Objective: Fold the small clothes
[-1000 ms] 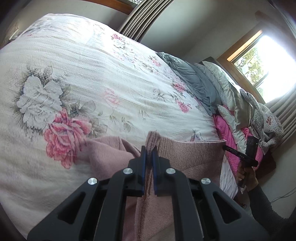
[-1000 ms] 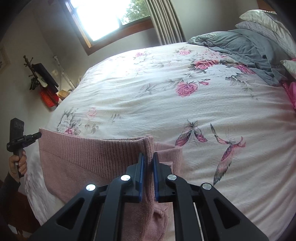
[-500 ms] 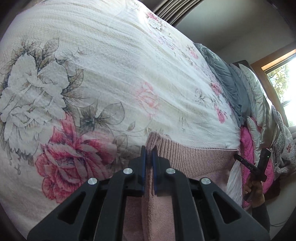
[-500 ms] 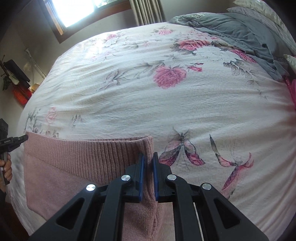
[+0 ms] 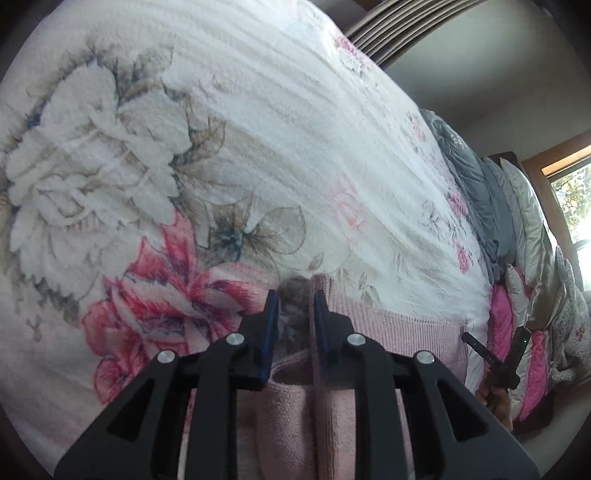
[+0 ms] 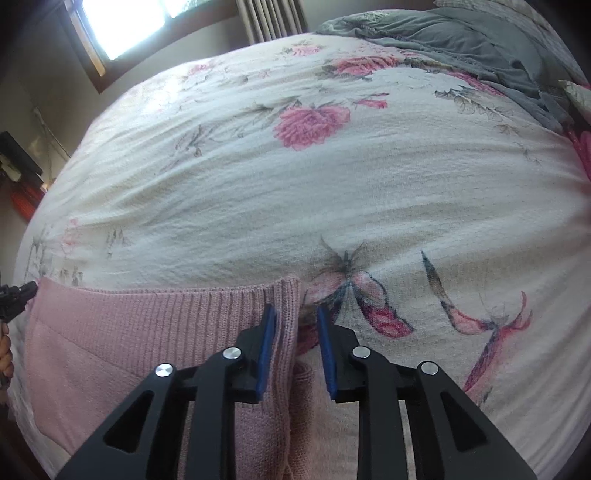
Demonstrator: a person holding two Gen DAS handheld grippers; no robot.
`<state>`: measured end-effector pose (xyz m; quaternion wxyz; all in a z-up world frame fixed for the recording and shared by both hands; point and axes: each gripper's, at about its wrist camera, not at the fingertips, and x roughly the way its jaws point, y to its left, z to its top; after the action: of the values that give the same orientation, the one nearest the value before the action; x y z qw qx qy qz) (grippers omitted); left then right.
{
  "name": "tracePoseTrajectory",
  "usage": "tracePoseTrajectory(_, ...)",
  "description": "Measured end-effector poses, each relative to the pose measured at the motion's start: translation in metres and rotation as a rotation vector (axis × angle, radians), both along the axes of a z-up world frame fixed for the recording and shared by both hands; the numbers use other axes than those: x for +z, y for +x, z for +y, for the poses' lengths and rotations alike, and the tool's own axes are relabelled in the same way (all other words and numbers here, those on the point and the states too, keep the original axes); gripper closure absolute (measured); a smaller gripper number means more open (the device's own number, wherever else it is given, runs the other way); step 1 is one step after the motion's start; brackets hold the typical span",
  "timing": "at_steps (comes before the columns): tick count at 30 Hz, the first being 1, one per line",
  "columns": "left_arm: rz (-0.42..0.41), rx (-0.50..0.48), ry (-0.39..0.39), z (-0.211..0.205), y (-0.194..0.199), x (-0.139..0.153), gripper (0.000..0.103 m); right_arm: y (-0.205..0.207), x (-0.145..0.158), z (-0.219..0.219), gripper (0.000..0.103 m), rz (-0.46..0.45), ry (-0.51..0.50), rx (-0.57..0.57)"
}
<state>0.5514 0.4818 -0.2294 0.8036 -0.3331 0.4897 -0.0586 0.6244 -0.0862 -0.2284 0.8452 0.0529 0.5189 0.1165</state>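
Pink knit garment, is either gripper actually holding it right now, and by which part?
Neither. Both the left gripper and right gripper are open around the pink knit garment's ribbed-hem corners, gripping nothing.

Daylit, fairly bright. Light from window (image 6: 122, 26), blown out to white glare; second window (image 5: 570, 206) overexposed at right edge. Soft sheen on bedspread (image 6: 332, 192) near glass, faint shadows in folds. Strong fisheye bending, dark vignette in corners. Slight blur on left view, near fingers (image 5: 271, 321) soft.
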Motion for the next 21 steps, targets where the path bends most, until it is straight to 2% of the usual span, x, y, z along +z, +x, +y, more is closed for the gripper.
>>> tracePoseTrajectory(3, -0.103, -0.075, -0.085, -0.014, -0.018, 0.026, 0.082, -0.025, 0.018, -0.017, 0.079, -0.057, 0.132, -0.025)
tracePoseTrajectory(5, -0.104, -0.169, -0.115, -0.036, -0.021, 0.028, 0.079, -0.034, 0.015, -0.019, 0.077, -0.042, 0.173, -0.017)
tracePoseTrajectory(7, -0.063, -0.245, -0.103, -0.059, -0.018, 0.018, 0.079, -0.037, 0.000, -0.017, 0.077, 0.013, 0.199, 0.004)
tracePoseTrajectory(9, 0.004, -0.257, -0.033, -0.069, -0.014, -0.002, 0.080, -0.035, -0.017, -0.015, 0.078, 0.059, 0.199, 0.002)
tracePoseTrajectory(10, 0.054, -0.242, 0.003, -0.068, -0.013, -0.015, 0.086, -0.032, -0.025, -0.016, 0.081, 0.084, 0.199, -0.009)
tracePoseTrajectory(11, 0.091, -0.224, 0.018, -0.065, -0.011, -0.028, 0.101, -0.028, -0.032, -0.017, 0.082, 0.100, 0.203, -0.015)
tracePoseTrajectory(13, 0.111, -0.192, -0.005, -0.054, -0.013, -0.036, 0.103, -0.028, -0.033, -0.020, 0.083, 0.111, 0.227, -0.026)
tracePoseTrajectory(14, 0.098, -0.177, -0.030, -0.048, -0.016, -0.032, 0.102, -0.031, -0.027, -0.022, 0.080, 0.105, 0.245, -0.035)
tracePoseTrajectory(16, 0.024, -0.182, -0.050, -0.046, -0.032, -0.009, 0.082, -0.045, -0.009, -0.020, 0.080, 0.069, 0.289, -0.013)
tracePoseTrajectory(19, -0.081, -0.283, -0.122, -0.063, -0.069, 0.018, 0.081, -0.080, 0.007, -0.018, 0.080, 0.048, 0.360, 0.048)
tracePoseTrajectory(21, -0.063, -0.332, -0.089, -0.078, -0.088, 0.008, 0.079, -0.094, -0.002, -0.020, 0.080, 0.068, 0.362, 0.049)
